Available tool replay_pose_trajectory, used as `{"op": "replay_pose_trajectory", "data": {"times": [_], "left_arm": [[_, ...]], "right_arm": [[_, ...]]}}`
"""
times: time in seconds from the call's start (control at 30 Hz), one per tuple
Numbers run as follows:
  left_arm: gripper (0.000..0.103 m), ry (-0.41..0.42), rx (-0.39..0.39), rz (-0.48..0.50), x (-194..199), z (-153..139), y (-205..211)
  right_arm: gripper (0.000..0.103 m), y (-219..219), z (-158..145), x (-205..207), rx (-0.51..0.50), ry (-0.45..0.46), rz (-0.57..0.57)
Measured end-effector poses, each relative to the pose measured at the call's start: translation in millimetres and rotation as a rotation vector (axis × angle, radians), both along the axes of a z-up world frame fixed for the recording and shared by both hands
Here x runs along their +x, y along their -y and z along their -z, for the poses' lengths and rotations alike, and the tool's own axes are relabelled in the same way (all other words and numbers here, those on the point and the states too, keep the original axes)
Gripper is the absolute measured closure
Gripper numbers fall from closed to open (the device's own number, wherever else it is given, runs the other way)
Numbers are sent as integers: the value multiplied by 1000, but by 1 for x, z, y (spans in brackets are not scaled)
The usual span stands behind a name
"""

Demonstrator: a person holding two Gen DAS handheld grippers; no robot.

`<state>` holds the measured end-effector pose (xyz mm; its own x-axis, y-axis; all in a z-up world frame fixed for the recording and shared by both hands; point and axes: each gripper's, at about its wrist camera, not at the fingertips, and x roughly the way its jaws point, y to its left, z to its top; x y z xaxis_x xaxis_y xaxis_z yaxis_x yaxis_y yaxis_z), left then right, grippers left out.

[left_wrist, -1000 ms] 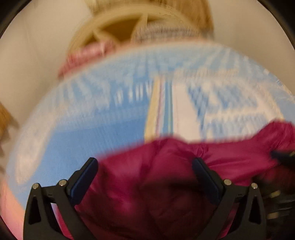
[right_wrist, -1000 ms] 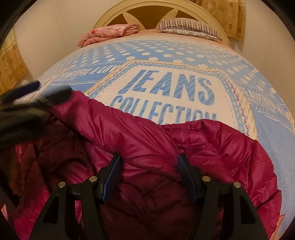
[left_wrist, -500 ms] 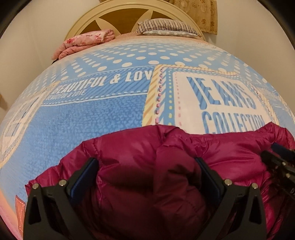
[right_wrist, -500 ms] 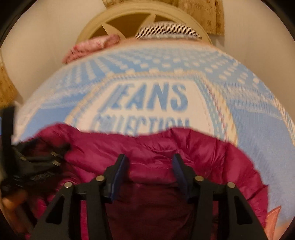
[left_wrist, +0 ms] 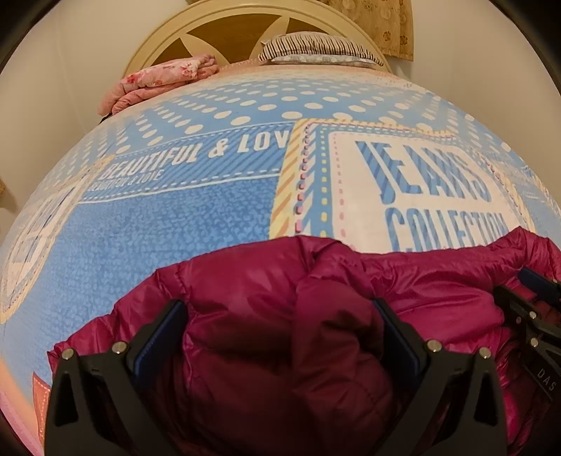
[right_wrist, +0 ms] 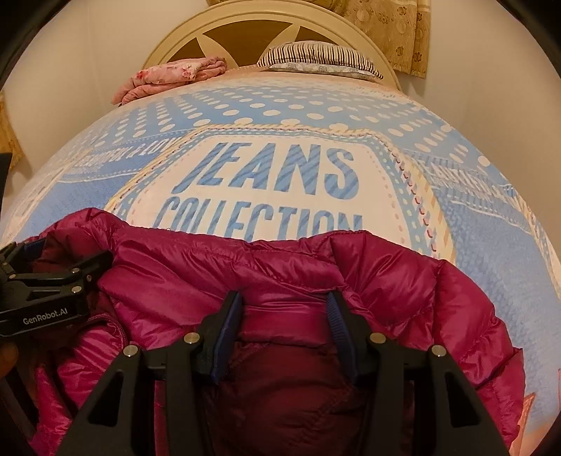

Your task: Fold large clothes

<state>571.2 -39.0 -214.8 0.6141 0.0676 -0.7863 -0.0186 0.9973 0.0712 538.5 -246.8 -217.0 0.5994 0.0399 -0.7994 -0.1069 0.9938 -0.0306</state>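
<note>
Beneath the jacket (right_wrist: pixel 287 280), a blue bedspread (right_wrist: pixel 350 115).

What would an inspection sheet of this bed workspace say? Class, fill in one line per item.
Surface: bed cover, blue, printed, flat.
Job's things: magenta puffer jacket, bunched at near edge.
Clutter: pink cloth and striped pillow by headboard.
Grippers: left gripper wide around a jacket bulge; right gripper with a jacket fold between its fingers; grip unclear for both.
Cables: nothing seen.
Surroundings: pale wall, patterned curtain.
</note>
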Motion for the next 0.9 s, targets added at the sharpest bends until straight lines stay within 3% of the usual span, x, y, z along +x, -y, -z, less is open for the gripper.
{"op": "replay_pose_trajectory", "data": {"times": [0.9], "left_arm": [[0, -1, 2, 0, 2, 2, 0]], "right_arm": [[51, -1, 1, -1, -4, 0, -1]]}}
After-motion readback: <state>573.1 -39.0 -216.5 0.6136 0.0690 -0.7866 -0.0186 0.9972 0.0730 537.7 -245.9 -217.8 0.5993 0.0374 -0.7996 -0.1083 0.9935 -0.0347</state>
